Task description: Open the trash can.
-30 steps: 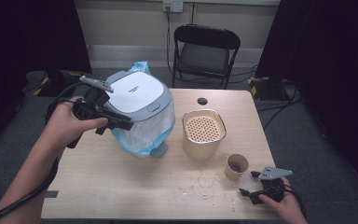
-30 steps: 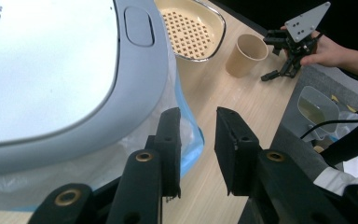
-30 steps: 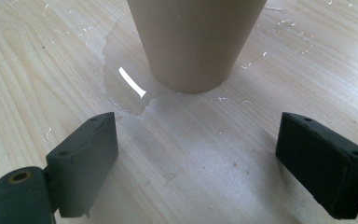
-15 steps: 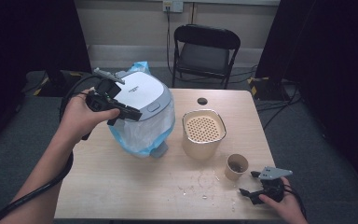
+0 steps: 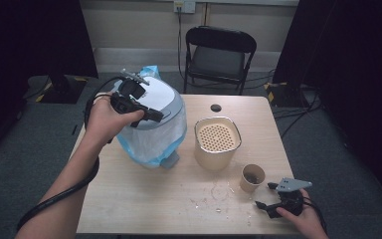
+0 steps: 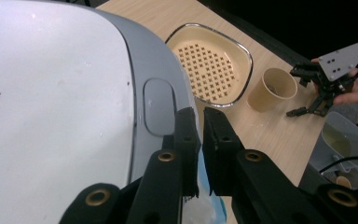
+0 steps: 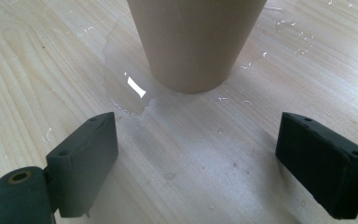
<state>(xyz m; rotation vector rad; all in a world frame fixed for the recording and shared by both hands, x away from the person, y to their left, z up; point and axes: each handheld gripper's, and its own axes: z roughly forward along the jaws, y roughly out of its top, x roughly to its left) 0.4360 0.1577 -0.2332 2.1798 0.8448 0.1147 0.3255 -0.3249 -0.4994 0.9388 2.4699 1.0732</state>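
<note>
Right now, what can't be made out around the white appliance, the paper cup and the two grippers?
- White appliance: its base, high view, hidden by the blue plastic bag.
- Left gripper: whether its nearly shut fingers pinch anything, left gripper view; the narrow gap looks bare, tips lie against the lid.
- Paper cup: contents too small and dark in high view; rim cut off by the top edge in right gripper view.
- Lid lettering: cut off at the left edge, left gripper view.

A light wooden table (image 5: 144, 199) carries a white appliance (image 5: 151, 119) in a blue bag, a beige perforated container (image 5: 218, 142) and a paper cup (image 5: 252, 178). A small black disc (image 5: 216, 107) lies near the far edge. Spilled water (image 7: 130, 88) glistens beside the cup.
</note>
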